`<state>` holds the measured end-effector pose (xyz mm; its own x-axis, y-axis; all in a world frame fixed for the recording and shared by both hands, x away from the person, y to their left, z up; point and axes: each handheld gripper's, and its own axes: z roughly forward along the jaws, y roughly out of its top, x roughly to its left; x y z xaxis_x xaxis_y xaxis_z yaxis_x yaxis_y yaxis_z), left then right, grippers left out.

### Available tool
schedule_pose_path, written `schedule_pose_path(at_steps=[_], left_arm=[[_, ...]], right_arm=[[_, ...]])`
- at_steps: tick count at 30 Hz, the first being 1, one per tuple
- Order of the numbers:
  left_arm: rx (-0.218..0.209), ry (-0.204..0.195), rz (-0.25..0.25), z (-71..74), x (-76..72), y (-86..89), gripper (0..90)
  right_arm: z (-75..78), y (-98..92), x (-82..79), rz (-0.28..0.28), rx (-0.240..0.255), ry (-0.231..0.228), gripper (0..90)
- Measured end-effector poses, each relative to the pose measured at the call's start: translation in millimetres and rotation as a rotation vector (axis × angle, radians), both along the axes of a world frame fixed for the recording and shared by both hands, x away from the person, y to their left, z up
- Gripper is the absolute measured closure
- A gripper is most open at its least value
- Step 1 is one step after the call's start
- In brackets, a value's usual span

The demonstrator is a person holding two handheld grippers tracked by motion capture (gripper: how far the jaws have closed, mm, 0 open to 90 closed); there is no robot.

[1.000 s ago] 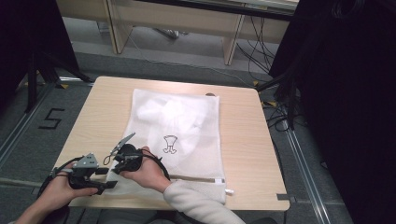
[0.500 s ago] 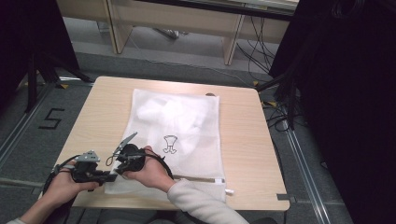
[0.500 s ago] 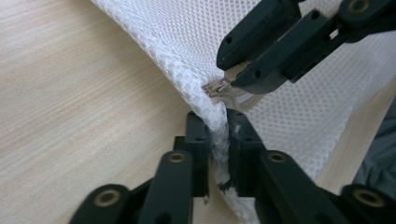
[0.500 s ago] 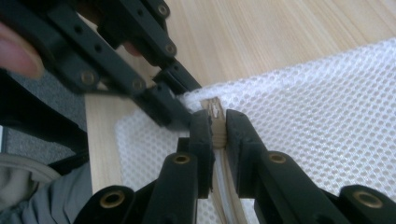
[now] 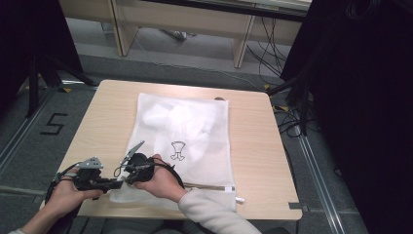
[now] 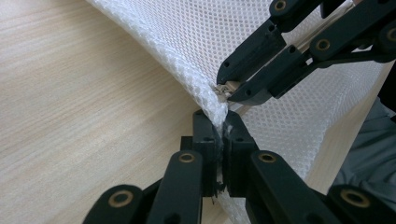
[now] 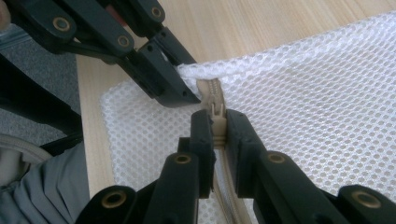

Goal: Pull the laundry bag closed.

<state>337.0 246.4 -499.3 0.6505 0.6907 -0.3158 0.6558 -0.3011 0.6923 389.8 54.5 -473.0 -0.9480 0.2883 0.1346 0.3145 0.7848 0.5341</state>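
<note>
A white mesh zippered laundry bag (image 5: 182, 141) lies flat on the light wooden table (image 5: 253, 161). At the bag's near-left corner, the left gripper (image 6: 220, 135), its jaws just closed, clamps the mesh edge; the right gripper (image 7: 217, 123) pinches the beige zipper pull (image 7: 215, 112).

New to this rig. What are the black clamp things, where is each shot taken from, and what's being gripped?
A person holds a hand-held two-jaw gripper in each hand; there is no robot arm. The high view looks down on a wooden table with a white mesh laundry bag lying on it. The other two shots come from cameras riding on each gripper. The left gripper has just closed on the bag's mesh corner. The right gripper is shut on the beige zipper pull at that same corner.
</note>
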Motion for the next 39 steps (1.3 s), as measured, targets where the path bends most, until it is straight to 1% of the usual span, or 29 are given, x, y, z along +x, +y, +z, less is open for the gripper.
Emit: schedule_pose_path(at_steps=[2, 4, 5, 6, 7, 9, 10, 11, 12, 13, 15, 16, 17, 18, 21, 23, 25, 26, 28, 29, 31, 34, 36, 37, 38, 39], left_arm=[[0.000, -0.002, -0.001, 0.2, -0.2, -0.1, 85.2], [-0.012, -0.008, 0.003, 0.9, -0.4, 0.3, 85.2], [-0.012, -0.008, 0.003, 0.9, -0.4, 0.3, 85.2], [-0.015, -0.007, 0.005, 1.1, -0.5, 0.5, 85.2], [-0.006, -0.010, 0.011, 1.4, -1.0, 0.3, 85.2], [0.001, -0.013, 0.006, 1.4, -0.8, 0.3, 85.2], [0.003, -0.014, -0.001, 1.4, -0.6, 0.0, 85.2], [0.012, -0.021, 0.008, 2.3, -1.4, -0.5, 85.2], [0.012, -0.021, 0.008, 2.3, -1.4, -0.5, 85.2], [0.008, -0.021, 0.013, 2.6, -1.7, -0.8, 85.2], [-0.002, -0.023, 0.009, 2.8, -1.3, 0.1, 85.2], [-0.001, -0.026, 0.013, 3.0, -1.5, 0.0, 85.2], [-0.005, -0.023, 0.007, 2.7, -1.2, 0.0, 85.2], [-0.015, -0.040, 0.020, 1.4, -1.9, -1.8, 85.2], [-0.016, -0.044, 0.021, 1.6, -2.0, -1.5, 85.2], [-0.016, -0.043, 0.021, 1.7, -1.9, -1.3, 85.2], [-0.011, -0.040, 0.018, 1.4, -2.0, -1.4, 85.2], [-0.010, -0.041, 0.019, 1.5, -2.0, -1.5, 85.3], [-0.006, -0.043, 0.021, 1.6, -2.0, -1.1, 85.3], [-0.006, -0.040, 0.023, 1.6, -2.2, -1.1, 85.3], [-0.005, -0.040, 0.021, 1.6, -2.1, -1.2, 85.3], [-0.006, -0.044, 0.021, 1.8, -2.1, -1.4, 85.3], [0.009, -0.032, 0.013, 2.6, -2.3, -1.6, 85.3], [0.009, -0.032, 0.013, 2.6, -2.3, -1.6, 85.4], [0.008, -0.046, 0.017, 0.9, -2.3, -2.4, 85.4], [0.008, -0.043, 0.017, 0.7, -2.2, -2.2, 85.4]], right_arm=[[-0.3, -1.0, 0.3, 0.004, 0.003, -0.003, 82.4], [-1.1, -2.4, -0.1, 0.003, 0.003, -0.005, 82.4], [-0.8, -3.6, -0.3, 0.004, -0.002, 0.006, 82.5], [-0.8, -3.6, -0.3, 0.004, -0.002, 0.006, 82.5], [-2.6, -5.1, -0.2, -0.005, -0.004, 0.007, 82.5], [-3.1, -5.5, 0.2, 0.001, -0.001, 0.006, 82.5], [-2.3, -5.7, -1.4, -0.018, -0.013, 0.014, 82.5], [-2.8, -5.7, -1.4, 0.001, -0.005, 0.000, 82.5], [-2.8, -5.7, -1.4, 0.001, -0.005, 0.000, 82.5], [-1.7, -7.2, -1.5, 0.005, 0.004, 0.000, 82.5], [-2.0, -7.8, -1.4, 0.009, 0.002, -0.003, 82.5], [-2.1, -9.0, -1.4, 0.010, 0.003, -0.001, 82.4], [-2.1, -10.4, -1.7, -0.002, -0.003, -0.004, 82.4], [-2.8, -11.9, -1.7, 0.003, 0.000, 0.001, 82.4], [-3.2, -12.3, -2.7, -0.004, 0.005, 0.006, 82.4], [-2.1, -12.6, -2.6, 0.003, 0.004, 0.010, 82.4], [-1.8, -12.9, -2.0, 0.012, 0.003, 0.006, 82.4], [-2.9, -13.2, -2.3, 0.005, -0.012, -0.006, 82.4], [-4.1, -13.2, -2.3, 0.013, -0.011, -0.006, 82.4], [-5.0, -13.9, -2.4, 0.019, -0.013, 0.005, 82.4], [-6.2, -14.9, -2.6, 0.012, -0.014, 0.006, 82.4], [-3.7, -16.3, -3.1, 0.014, -0.014, 0.004, 82.4], [-2.9, -17.0, -3.4, 0.013, -0.017, 0.003, 82.4], [-2.9, -17.0, -3.4, 0.013, -0.017, 0.003, 82.4], [-3.6, -17.5, -3.2, 0.022, -0.030, 0.002, 82.4], [-4.7, -17.7, -2.8, 0.017, -0.026, 0.006, 82.5]])
